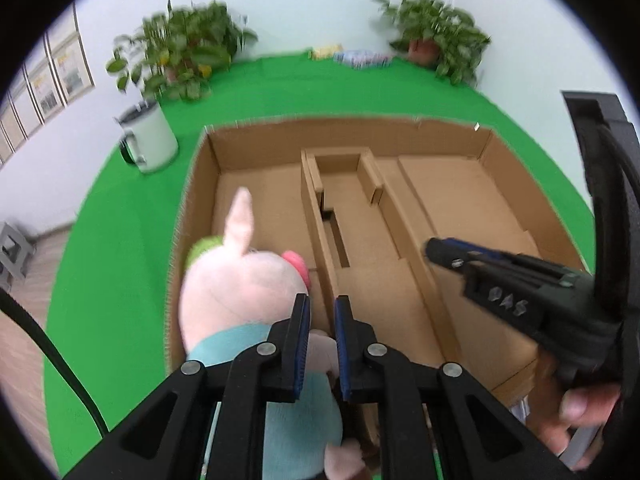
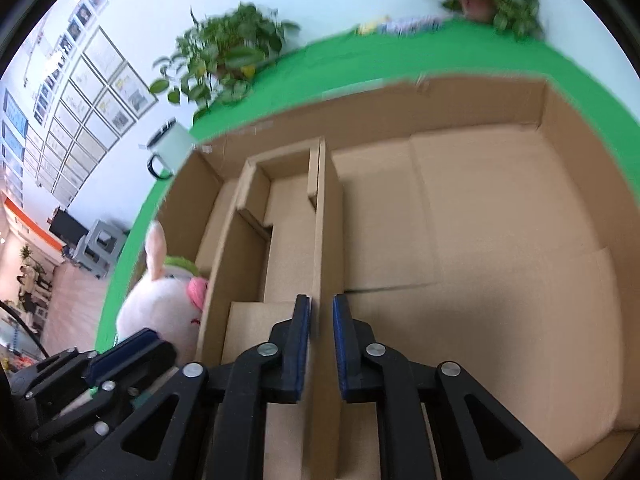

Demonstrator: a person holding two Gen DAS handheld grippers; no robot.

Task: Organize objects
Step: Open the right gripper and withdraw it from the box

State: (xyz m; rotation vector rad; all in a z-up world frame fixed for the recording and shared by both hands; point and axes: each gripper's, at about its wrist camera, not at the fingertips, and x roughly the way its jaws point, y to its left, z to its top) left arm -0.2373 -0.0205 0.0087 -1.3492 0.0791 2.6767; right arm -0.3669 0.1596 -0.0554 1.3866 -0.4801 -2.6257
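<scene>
A: What is the left gripper (image 1: 322, 312) doing?

B: Its blue pads are clamped on a pink limb of the plush pig (image 1: 240, 280) at the lower centre of the left wrist view; the pig's head fills the lower left, over the left side of the cardboard box (image 1: 440, 184).

A: And the right gripper (image 2: 321, 312)?

B: Nearly together, with a slim gap straddling the top edge of a cardboard divider (image 2: 328, 216); I cannot tell whether the pads press it.

A: Around them?

B: A white mug (image 1: 150, 140) at the upper left on the green cloth (image 1: 120, 240), potted plants (image 1: 188, 48) behind.
</scene>
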